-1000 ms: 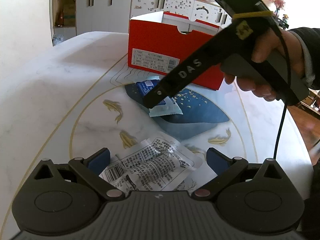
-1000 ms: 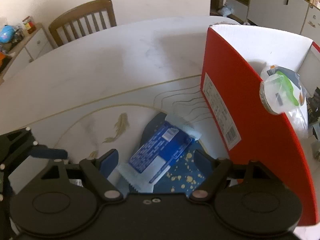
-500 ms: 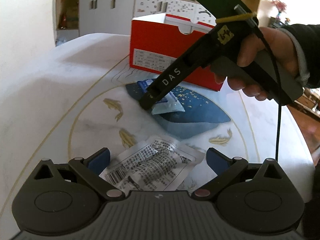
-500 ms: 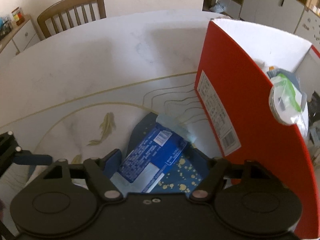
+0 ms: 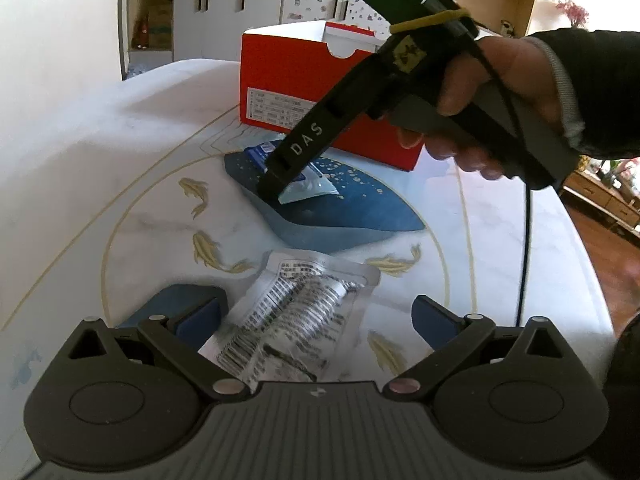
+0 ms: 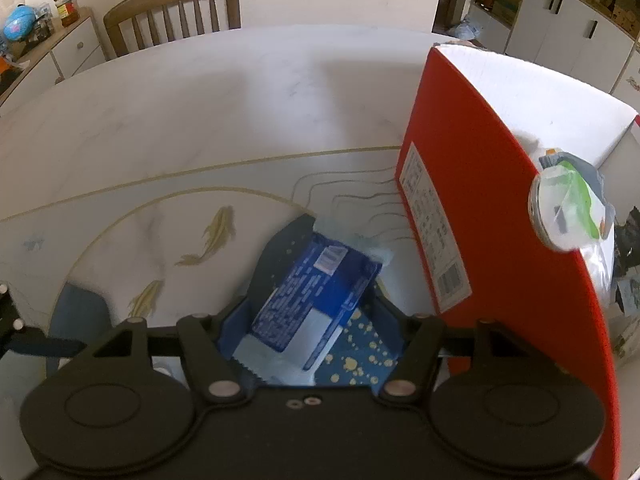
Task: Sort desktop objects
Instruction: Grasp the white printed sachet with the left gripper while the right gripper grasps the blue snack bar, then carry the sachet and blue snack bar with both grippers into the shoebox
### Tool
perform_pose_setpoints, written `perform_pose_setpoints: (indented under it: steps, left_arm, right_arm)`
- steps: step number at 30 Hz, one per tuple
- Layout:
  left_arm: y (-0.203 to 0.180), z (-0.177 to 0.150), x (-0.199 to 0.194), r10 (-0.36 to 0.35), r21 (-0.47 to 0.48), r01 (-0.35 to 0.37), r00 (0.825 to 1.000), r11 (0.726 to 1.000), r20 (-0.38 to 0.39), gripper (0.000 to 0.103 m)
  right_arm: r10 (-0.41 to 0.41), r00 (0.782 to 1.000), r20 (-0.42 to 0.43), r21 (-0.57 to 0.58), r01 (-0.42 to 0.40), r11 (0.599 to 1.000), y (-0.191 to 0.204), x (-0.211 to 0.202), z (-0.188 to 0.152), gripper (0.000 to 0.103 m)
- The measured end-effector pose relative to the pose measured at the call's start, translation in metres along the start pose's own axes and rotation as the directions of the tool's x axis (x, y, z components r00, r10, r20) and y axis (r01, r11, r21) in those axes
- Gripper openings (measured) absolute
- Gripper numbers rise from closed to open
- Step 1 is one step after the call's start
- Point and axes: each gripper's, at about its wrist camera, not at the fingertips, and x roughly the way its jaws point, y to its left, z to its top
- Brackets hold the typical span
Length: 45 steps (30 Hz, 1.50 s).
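My right claw point(image 6: 310, 320) straddles the blue snack packet point(image 6: 316, 296) lying on the table point(image 6: 200, 112) beside the red box point(image 6: 492, 216), its jaws narrower than a second ago, nearly touching the wrapper's edges.

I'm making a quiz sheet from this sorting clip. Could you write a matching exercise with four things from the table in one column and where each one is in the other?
Things:
1. blue packet
2. silver packet
3. red box
4. wooden chair

Places:
A. behind the table's far edge
B. between the left tongs' open fingers
C. between the right tongs' closing fingers, on the blue patch
D. standing on the table, holding bagged items

Pairs: 1-C, 2-B, 3-D, 4-A
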Motion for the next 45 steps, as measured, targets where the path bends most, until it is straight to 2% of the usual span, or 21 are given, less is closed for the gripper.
perform_pose_setpoints:
  steps: [3,5,6,10,14,31,45]
  left_arm:
    - [-0.001,0.000,0.004,0.008,0.016,-0.008,1.000,1.000,-0.009,0.100]
    - [-0.003,-0.001,0.004,0.017,0.033,-0.017,1.000,0.999,-0.007,0.098]
    - [-0.004,-0.001,0.004,0.024,0.040,-0.024,1.000,0.999,-0.006,0.097]
    - [-0.008,0.002,0.005,0.044,0.066,-0.044,0.999,0.997,0.004,0.078]
    - [-0.013,0.003,0.006,0.058,0.095,-0.058,0.998,0.994,-0.002,0.072]
    - [-0.014,0.006,-0.001,0.089,0.006,-0.089,0.996,0.996,0.005,0.069]
    - [-0.031,0.021,-0.026,0.160,-0.053,-0.157,0.986,0.986,0.048,0.069]
  right_arm:
    - [0.005,1.000,-0.001,0.005,-0.005,1.000,-0.001,0.001,0.001,0.065]
    - [0.006,1.000,0.008,0.006,-0.006,1.000,-0.002,0.000,0.002,0.054]
    - [0.005,1.000,0.010,0.009,-0.005,1.000,-0.003,0.000,0.002,0.053]
    - [0.003,1.000,0.010,0.019,-0.003,1.000,-0.006,0.000,0.004,0.042]
    - [0.003,1.000,0.006,0.019,-0.003,1.000,-0.006,-0.003,0.003,0.039]
    - [0.037,0.998,0.048,0.022,-0.038,0.999,-0.012,-0.022,-0.005,0.037]
    - [0.098,0.990,0.105,0.010,-0.100,0.995,-0.013,-0.069,-0.017,0.037]
